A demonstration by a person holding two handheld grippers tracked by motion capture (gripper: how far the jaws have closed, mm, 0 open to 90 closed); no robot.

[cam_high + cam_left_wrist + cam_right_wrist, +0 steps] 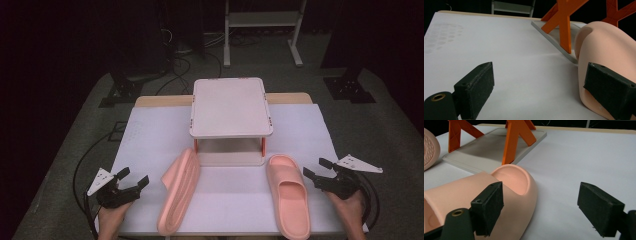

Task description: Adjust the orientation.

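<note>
White worktop point(225, 200): both grippers point(122, 186) point(321, 172) spread, empty; the tipped left slipper point(179, 192) could roll at a careless pinch.

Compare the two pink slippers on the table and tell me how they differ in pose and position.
The left slipper is tipped up on its edge, its sole facing left, while the right slipper lies flat, its opening facing up. The left slipper slants, its far end leaning toward the white stand; the right slipper runs nearly straight toward the person. The left one sits near the left hand-held gripper, the right one by the right hand-held gripper. Both are the same pink.
</note>
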